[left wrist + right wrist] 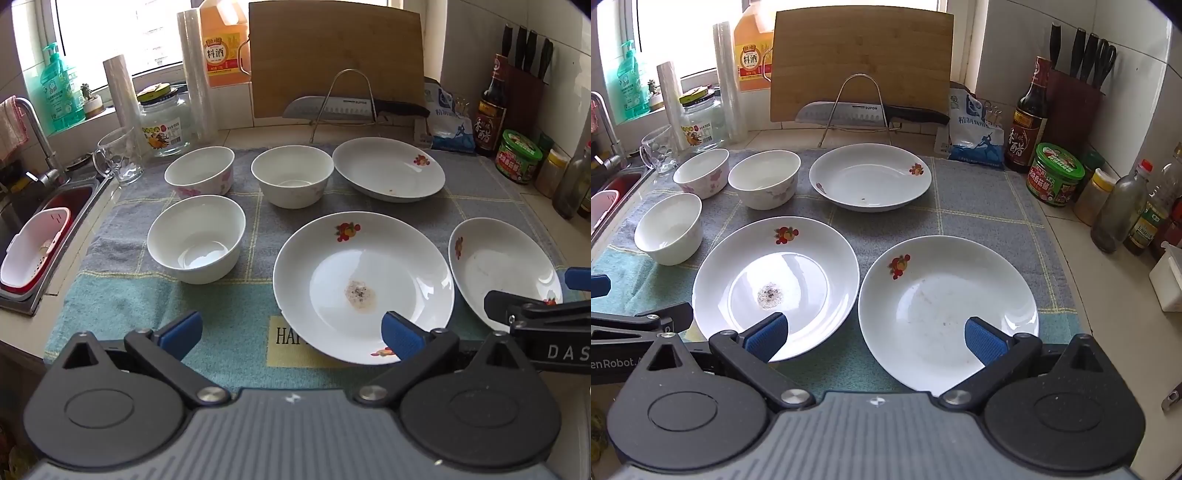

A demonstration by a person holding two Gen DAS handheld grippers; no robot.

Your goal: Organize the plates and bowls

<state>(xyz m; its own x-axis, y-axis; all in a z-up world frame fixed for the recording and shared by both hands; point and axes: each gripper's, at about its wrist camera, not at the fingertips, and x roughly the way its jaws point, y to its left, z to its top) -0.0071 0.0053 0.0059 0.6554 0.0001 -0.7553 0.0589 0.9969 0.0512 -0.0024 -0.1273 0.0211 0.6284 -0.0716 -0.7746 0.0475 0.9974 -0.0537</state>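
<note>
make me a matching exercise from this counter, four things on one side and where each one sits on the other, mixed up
Things:
1. stained plate
2. knife
3. glass mug
4. green-lidded jar

Places:
A. across the wire rack, in front of the cutting board
B. near middle of the towel
C. right of the towel, by the dark bottle
D. between the sink and the bowls

Pairs: 1-B, 2-A, 3-D, 4-C

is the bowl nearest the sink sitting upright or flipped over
Upright. The bowl nearest the sink rests on the towel with its open rim facing up, its inner bottom visible.
</note>
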